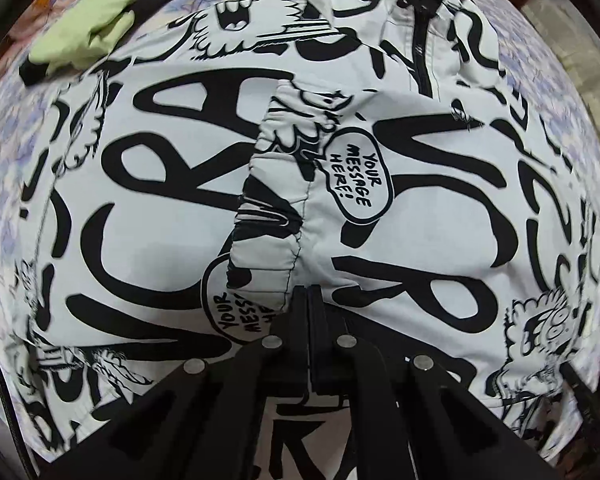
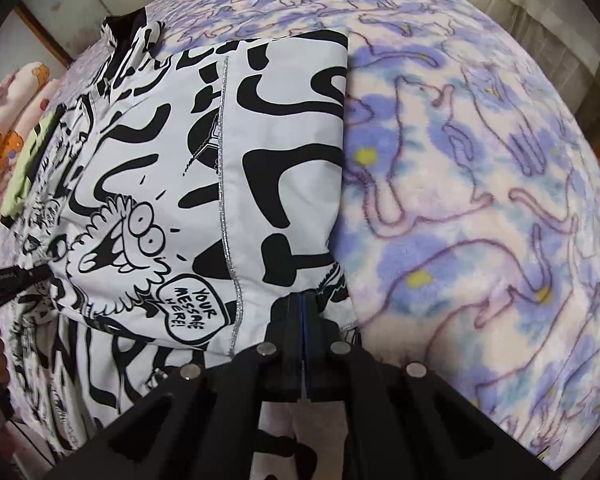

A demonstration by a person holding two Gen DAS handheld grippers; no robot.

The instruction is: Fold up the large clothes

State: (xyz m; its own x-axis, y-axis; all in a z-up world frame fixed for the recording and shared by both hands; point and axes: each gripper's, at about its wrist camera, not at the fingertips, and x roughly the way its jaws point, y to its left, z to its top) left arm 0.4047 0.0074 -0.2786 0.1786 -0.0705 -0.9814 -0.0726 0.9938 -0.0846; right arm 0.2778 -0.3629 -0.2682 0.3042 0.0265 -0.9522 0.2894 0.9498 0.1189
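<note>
A large black-and-white graffiti-print jacket [image 1: 172,184] lies spread on a bed covered by a lilac cat-print blanket [image 2: 480,200]. The left gripper [image 1: 307,292], jaws closed, pinches the elastic cuff of a sleeve [image 1: 276,184] laid across the garment's middle, apparently to bring it inward for a fold. The right gripper [image 2: 303,300], jaws likewise closed, clamps the jacket's folded side near the bed's open right portion, probably to keep the panel taut. The jacket's long axis runs away from both cameras, its zip [image 1: 420,48] and collar towards the far edge; a pale green garment [image 1: 100,12] lies at the far left corner.
</note>
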